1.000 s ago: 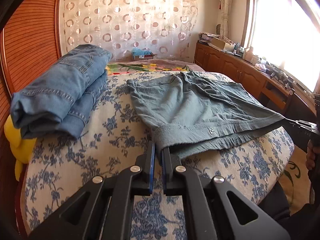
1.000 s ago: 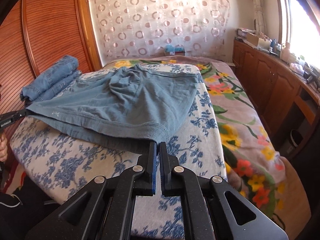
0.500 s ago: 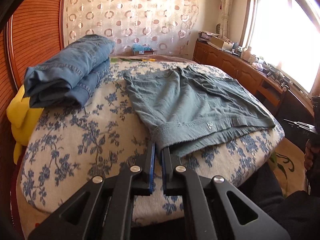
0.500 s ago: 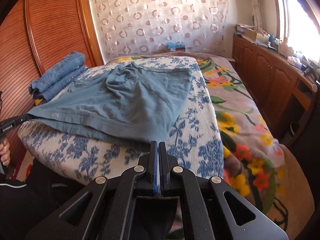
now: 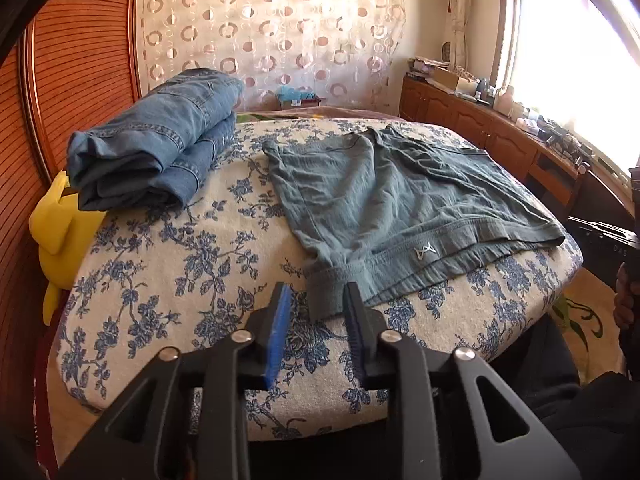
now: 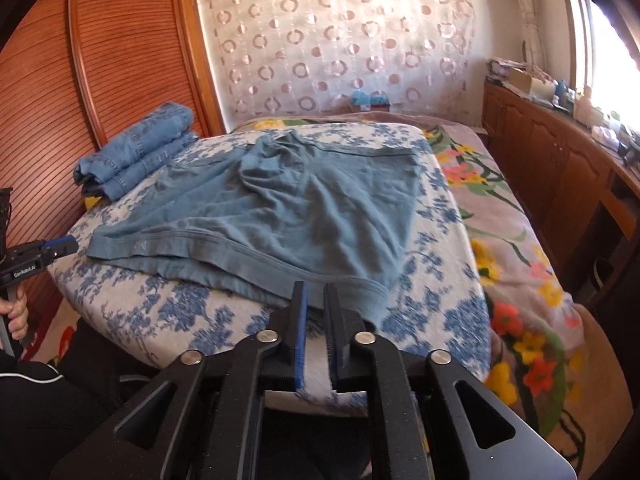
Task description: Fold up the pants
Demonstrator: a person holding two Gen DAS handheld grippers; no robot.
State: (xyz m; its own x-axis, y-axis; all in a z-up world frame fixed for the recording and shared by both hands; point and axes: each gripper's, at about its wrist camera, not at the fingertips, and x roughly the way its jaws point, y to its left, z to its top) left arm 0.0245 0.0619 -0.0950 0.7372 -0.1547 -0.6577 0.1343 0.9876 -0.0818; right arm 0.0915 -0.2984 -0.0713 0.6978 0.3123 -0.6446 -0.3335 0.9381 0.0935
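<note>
Shorts (image 5: 384,204) flat, hem at cushion edge (image 5: 532,320) | left hand-held gripper (image 5: 314,300) parted, empty | right hand-held gripper (image 6: 314,300) parted, empty

1x grey-green cotton shorts (image 5: 404,208), flat on cushion. 1x folded blue denim jeans stack (image 5: 156,156). 1x blue-floral white cushion (image 5: 192,264). 1x yellow plush toy (image 5: 60,232). 2x black two-finger grippers w/ blue pads: left (image 5: 314,300), right (image 6: 315,300).

Matt knit-cloth shorts (image 5: 392,200); coarse denim jeans (image 5: 156,148); ribbed wood panel (image 6: 120,52)
</note>
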